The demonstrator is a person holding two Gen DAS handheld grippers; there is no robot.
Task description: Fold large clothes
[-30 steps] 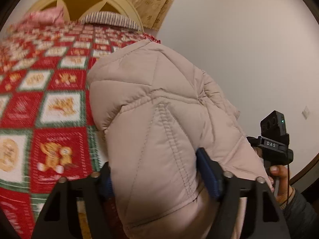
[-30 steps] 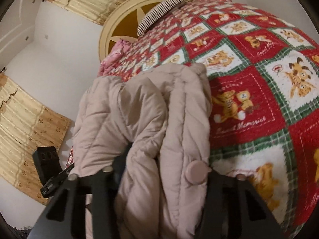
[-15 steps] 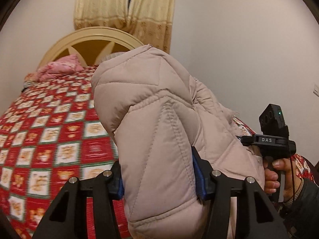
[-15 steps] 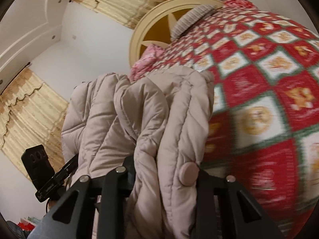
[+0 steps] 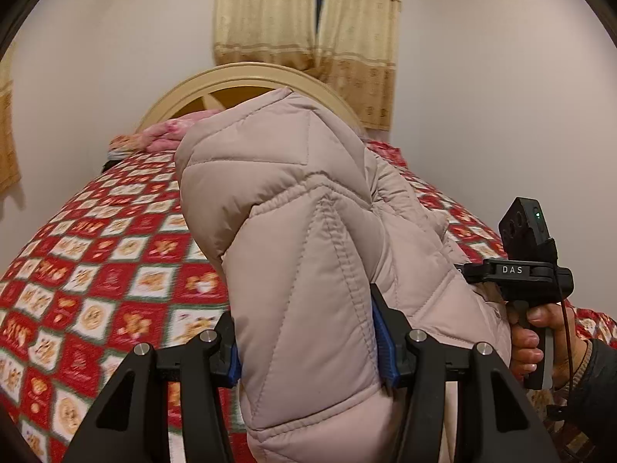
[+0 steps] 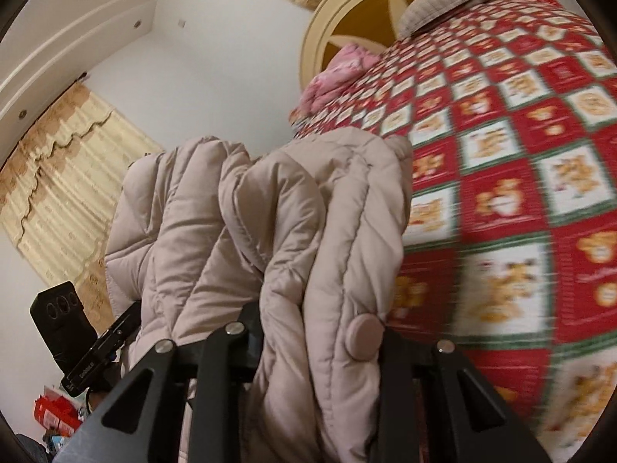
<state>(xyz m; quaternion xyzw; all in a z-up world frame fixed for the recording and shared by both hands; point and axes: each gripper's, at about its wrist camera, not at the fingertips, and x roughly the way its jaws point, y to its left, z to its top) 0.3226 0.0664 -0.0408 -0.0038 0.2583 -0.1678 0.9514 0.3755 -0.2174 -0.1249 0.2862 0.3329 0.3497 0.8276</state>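
A pale pink quilted puffer jacket hangs lifted above the bed, held by both grippers. My left gripper is shut on one padded edge of it, blue pads pressed into the fabric. My right gripper is shut on another bunched edge of the jacket, beside a round snap button. The right gripper's body and the hand holding it show at the right of the left wrist view. The left gripper's body shows at lower left in the right wrist view.
The bed has a red, green and white teddy-bear quilt, a cream arched headboard, a pink pillow and a striped pillow. Beige curtains hang on the wall behind. Red items lie at lower left.
Both grippers have risen and tilted up with the jacket, lifting it off the quilt; the headboard, curtains and wall now fill more of both views.
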